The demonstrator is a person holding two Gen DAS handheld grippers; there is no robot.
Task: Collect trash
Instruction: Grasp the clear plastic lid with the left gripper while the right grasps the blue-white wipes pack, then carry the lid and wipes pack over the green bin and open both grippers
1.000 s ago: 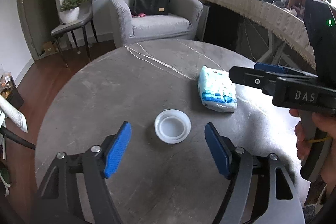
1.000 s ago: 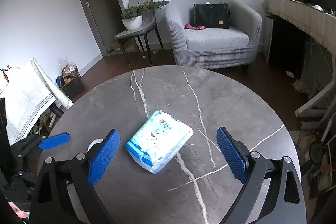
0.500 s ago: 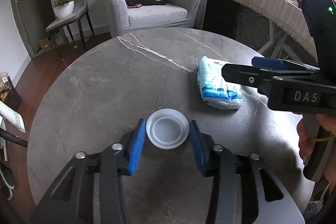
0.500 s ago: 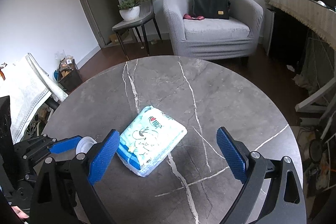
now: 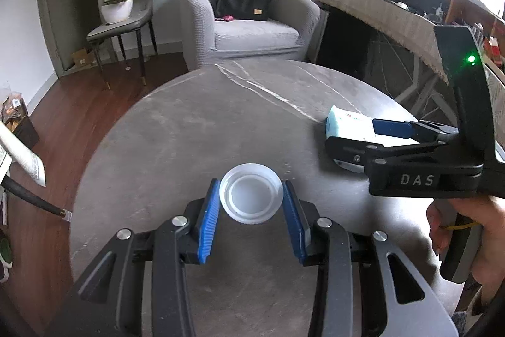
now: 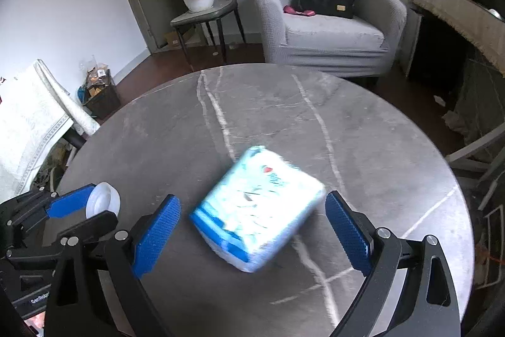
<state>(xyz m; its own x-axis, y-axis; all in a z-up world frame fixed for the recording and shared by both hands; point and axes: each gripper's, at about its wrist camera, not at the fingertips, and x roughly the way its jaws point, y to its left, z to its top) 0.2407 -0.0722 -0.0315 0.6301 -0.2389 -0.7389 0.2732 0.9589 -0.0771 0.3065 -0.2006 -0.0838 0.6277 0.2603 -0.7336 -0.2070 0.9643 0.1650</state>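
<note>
Left wrist view: my left gripper (image 5: 251, 210) pinches the shallow white plastic lid (image 5: 251, 197) by its rim above the grey marble table (image 5: 164, 128); light, stiff, slippery. My right gripper (image 6: 252, 229) gapes around the soft blue-white tissue pack (image 6: 257, 207); I'd take its flanks.

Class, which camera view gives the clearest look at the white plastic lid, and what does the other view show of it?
The left wrist view: the white plastic lid sits centred, whole, between the left gripper's blue pads. The right wrist view shows it small at the left edge, partly hidden.
</note>
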